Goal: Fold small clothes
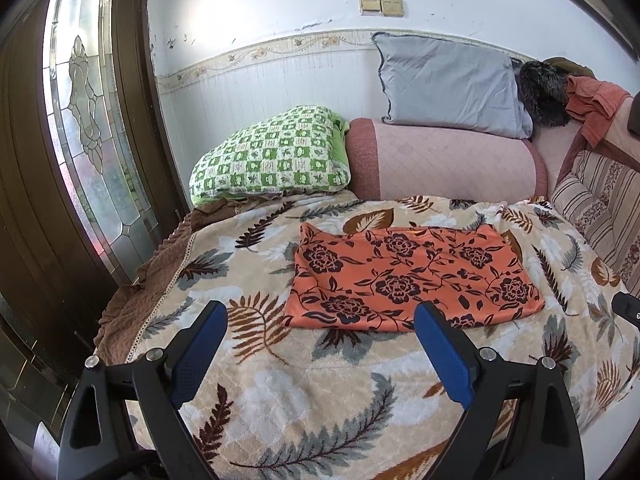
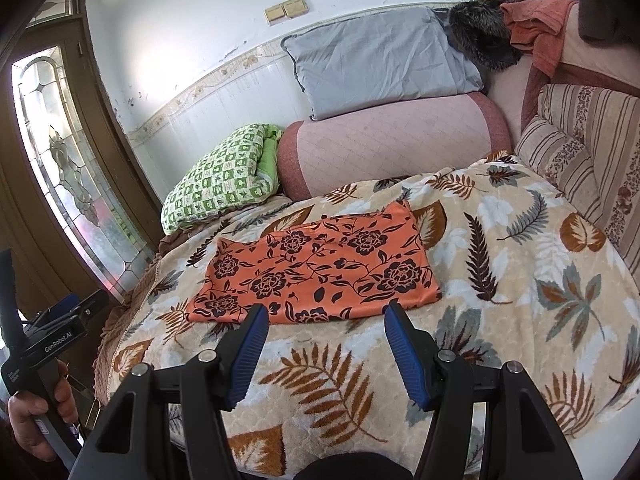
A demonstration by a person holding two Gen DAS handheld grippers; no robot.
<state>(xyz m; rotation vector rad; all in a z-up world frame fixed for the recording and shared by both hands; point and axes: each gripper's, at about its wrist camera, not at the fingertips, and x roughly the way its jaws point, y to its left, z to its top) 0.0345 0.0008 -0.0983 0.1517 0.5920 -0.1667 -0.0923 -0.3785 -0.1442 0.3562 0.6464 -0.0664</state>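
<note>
Fingers spread on left gripper [image 1: 320, 320] and right gripper [image 2: 324, 320], nothing held. Risk: pinching blanket [image 1: 280, 400] pile along with cloth [image 1: 412, 276] edge; thin fabric slips, fold skews.

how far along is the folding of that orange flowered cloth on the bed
Done: the orange cloth with dark flowers lies as a flat, tidy rectangle on the leaf-patterned blanket, apparently folded at least once. In hand: nothing; the left gripper and right gripper are both open, short of its near edge. Left: perhaps another fold; no other loose small clothes show on the blanket.
</note>
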